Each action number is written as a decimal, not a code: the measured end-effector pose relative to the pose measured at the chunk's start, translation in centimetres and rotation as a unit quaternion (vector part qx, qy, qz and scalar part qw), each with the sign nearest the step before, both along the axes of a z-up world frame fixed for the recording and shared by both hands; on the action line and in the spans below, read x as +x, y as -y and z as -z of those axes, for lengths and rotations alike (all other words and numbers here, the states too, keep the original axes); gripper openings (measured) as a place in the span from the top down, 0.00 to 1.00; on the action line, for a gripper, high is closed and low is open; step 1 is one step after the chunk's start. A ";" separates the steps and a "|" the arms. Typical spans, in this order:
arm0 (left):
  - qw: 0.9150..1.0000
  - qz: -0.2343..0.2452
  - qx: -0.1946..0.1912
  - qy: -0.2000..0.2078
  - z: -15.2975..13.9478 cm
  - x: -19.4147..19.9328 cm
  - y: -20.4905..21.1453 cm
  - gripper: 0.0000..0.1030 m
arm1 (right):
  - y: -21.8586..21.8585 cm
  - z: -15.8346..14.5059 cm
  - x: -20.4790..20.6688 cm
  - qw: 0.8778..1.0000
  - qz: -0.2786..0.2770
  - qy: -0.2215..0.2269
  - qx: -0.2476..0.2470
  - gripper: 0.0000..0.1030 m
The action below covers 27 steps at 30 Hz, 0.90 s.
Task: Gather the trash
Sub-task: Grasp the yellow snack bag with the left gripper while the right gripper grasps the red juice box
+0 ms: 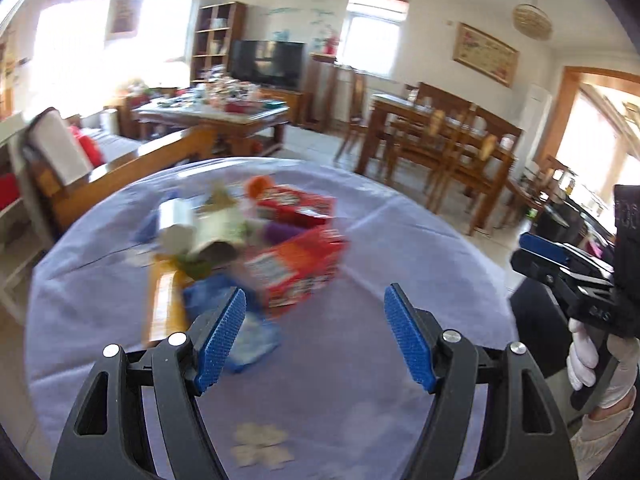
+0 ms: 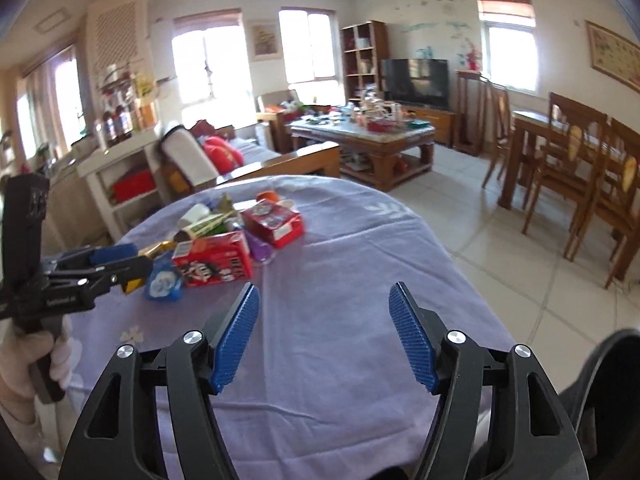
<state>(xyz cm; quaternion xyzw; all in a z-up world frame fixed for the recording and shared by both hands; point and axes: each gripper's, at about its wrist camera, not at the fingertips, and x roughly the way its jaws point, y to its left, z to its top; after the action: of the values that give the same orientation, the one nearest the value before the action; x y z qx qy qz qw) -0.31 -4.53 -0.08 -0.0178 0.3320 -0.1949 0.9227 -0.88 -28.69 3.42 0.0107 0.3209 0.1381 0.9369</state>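
A pile of trash lies on a round table with a lilac cloth (image 2: 340,280). It holds a red snack box (image 2: 214,258), a second red box (image 2: 274,220), a blue wrapper (image 2: 162,280), a yellow packet (image 2: 154,249), a purple item (image 2: 260,249) and paper rolls (image 2: 196,216). In the left wrist view the pile is blurred: the red box (image 1: 298,270), the blue wrapper (image 1: 248,332). My left gripper (image 1: 314,340) is open and empty just before the pile; it also shows in the right wrist view (image 2: 120,260). My right gripper (image 2: 324,336) is open and empty over bare cloth.
A sofa (image 2: 240,160) stands beyond the table's far left. A cluttered coffee table (image 2: 360,132) and TV (image 2: 416,80) are further back. A wooden dining table with chairs (image 2: 568,152) stands at the right. A dark object (image 2: 600,392) shows at the lower right.
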 end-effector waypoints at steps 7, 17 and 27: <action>0.996 -0.078 0.010 -0.035 1.4 2.4 -6.6 0.30 | -8.2 0.8 3.4 0.990 -0.129 -0.003 -0.059 0.34; 0.992 -0.078 0.001 -0.098 5.1 3.5 -10.2 0.32 | -15.8 1.6 8.0 0.934 -0.303 -0.004 -0.190 0.34; 0.990 -0.061 -0.023 -0.124 6.0 4.1 -10.2 0.48 | -19.6 4.6 10.5 0.871 -0.380 -0.006 -0.313 0.34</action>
<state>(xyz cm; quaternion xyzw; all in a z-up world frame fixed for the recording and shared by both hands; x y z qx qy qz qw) 3.84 5.67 -6.06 -0.0834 0.4376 -0.1424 0.8839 9.58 -9.05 -1.15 -0.4048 0.3322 0.3759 0.7645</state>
